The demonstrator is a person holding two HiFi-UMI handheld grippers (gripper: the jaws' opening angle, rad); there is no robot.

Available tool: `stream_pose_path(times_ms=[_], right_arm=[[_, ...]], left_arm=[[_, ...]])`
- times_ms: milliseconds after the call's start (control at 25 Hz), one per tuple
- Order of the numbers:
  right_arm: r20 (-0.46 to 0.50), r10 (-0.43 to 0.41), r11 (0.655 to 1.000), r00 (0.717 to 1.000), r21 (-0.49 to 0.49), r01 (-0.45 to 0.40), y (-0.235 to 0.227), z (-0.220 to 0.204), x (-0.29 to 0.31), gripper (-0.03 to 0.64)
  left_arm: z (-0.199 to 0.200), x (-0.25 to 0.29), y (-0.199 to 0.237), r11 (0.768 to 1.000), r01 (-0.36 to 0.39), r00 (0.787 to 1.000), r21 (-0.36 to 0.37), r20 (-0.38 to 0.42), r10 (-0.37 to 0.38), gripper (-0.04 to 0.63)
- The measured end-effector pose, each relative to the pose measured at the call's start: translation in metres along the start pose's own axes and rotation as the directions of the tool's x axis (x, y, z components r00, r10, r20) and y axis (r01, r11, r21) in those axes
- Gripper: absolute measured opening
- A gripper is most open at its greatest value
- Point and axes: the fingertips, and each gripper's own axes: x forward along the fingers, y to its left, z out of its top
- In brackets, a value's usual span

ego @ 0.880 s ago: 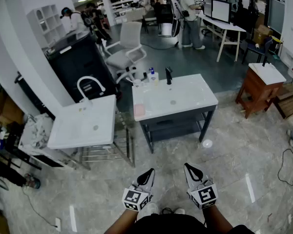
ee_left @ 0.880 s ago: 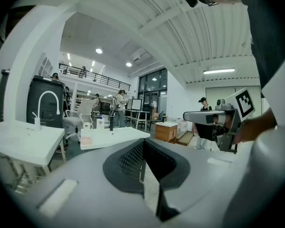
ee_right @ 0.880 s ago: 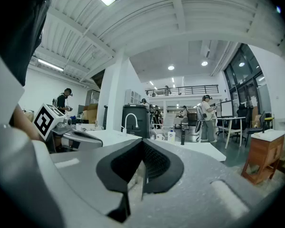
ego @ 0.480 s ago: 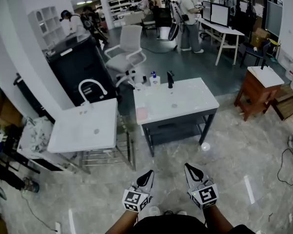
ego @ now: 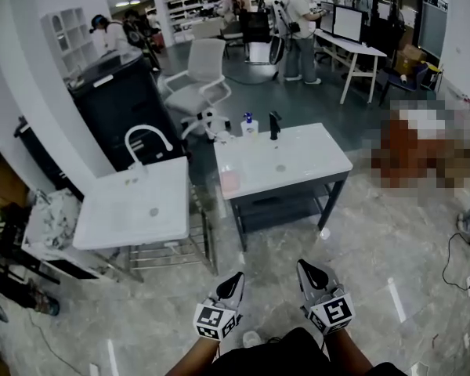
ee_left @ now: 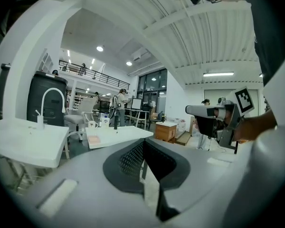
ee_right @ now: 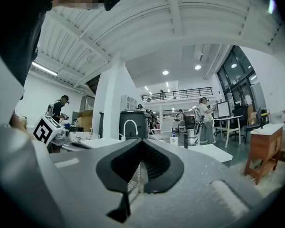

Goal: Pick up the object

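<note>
My left gripper (ego: 235, 279) and right gripper (ego: 306, 268) hang side by side low in the head view, over the tiled floor. Both are shut with nothing between the jaws. In the left gripper view the left gripper (ee_left: 143, 144) has its dark pads (ee_left: 128, 159) meeting at the tip. The right gripper (ee_right: 140, 143) looks the same in its own view. About a stride ahead stands a white sink table (ego: 313, 163) with a black faucet (ego: 275, 124), a soap bottle (ego: 248, 122) and a small pink object (ego: 227, 180) at its left edge.
A second white basin (ego: 113, 210) with a white curved faucet (ego: 145, 135) stands to the left on a metal rack. A black cabinet (ego: 125, 108) and a white office chair (ego: 200, 73) are behind. People stand at desks at the back. A cable (ego: 462, 261) lies on the floor right.
Both grippers keep their place and stay shut. The head view has drifted slightly, so the tables sit a little differently in the frame.
</note>
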Motion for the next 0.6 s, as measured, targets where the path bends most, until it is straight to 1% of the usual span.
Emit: stream_pose_path(times_ms=[160, 280, 400, 600], right_arm=[[-0.023, -0.021, 1.0, 1.0, -0.003, 0.021, -0.002, -0.004, 0.008, 0.002], [-0.032, -0.025, 1.0, 0.999, 0.006, 0.025, -0.008, -0.009, 0.018, 0.002], [-0.031, -0.023, 0.999, 0.999, 0.022, 0.024, -0.021, -0.014, 0.03, 0.002], [-0.038, 0.011, 1.0, 0.999, 0.02, -0.011, -0.051, -0.018, 0.053, 0.003]], left_arm=[[0.006, -0.006, 0.013, 1.0, -0.002, 1.0, 0.005, 0.004, 0.002, 0.018], [0.006, 0.0, 0.022, 1.0, 0.0, 1.0, 0.02, -0.008, 0.0, 0.018], [0.008, 0.016, 0.027, 1.0, -0.006, 1.0, 0.03, -0.015, 0.006, 0.018], [0.015, 0.057, 0.033, 0.999, -0.029, 0.999, 0.023, -0.013, 0.029, 0.018]])
